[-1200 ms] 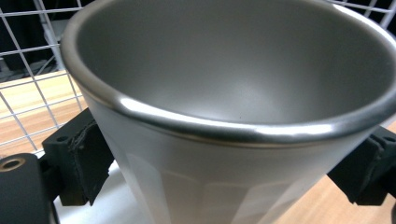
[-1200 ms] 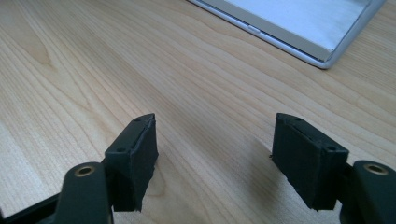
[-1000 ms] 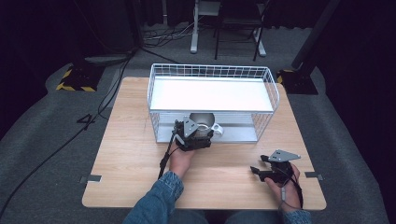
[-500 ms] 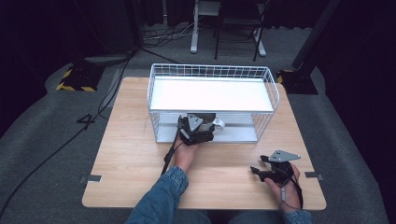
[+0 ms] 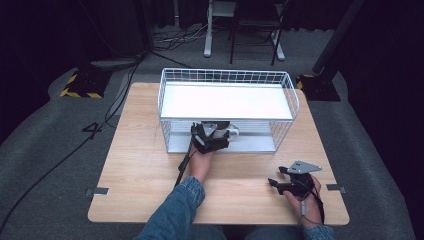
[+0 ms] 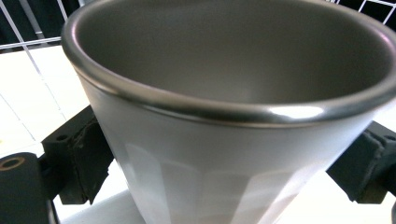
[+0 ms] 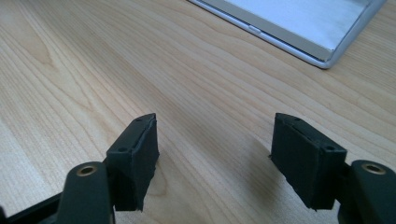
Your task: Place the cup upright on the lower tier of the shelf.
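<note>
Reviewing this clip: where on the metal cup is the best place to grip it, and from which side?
Grip the cup on its outer wall below the rolled rim, one jaw on each side, as the left hand-held gripper does at the wire basket's near side. The wall narrows downward, so the wider rim would probably resist slipping through. The right hand-held gripper rests open over the table.

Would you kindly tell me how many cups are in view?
1. A metal cup sits between the jaws of the left tongs, at the wire basket's lower level. Others may be hidden under its white shelf.
</note>
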`<state>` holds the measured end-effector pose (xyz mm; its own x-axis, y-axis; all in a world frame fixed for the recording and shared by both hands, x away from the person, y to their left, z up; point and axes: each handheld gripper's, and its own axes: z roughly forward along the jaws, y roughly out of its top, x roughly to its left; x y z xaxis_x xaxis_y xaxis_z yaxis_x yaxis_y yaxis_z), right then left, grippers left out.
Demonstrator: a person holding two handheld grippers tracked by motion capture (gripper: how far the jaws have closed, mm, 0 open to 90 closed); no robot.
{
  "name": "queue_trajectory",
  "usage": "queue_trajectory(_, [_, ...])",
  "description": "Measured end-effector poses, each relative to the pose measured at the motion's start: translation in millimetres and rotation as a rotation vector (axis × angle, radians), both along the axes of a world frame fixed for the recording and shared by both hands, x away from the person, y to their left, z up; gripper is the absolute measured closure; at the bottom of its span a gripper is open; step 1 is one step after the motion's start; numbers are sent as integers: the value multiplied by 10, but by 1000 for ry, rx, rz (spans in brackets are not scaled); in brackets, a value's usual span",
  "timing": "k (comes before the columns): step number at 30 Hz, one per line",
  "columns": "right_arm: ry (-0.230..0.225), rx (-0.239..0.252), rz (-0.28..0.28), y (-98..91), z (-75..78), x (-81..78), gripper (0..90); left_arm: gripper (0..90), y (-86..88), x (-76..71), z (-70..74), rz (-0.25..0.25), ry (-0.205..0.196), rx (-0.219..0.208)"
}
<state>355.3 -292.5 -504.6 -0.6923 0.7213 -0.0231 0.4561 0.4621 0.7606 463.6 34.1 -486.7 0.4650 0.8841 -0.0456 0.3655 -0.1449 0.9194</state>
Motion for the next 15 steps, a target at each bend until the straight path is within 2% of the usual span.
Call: queue_trajectory(15, [-2,-5,-1,1,2,-3,322,75,19,10,1,-15,1,-6])
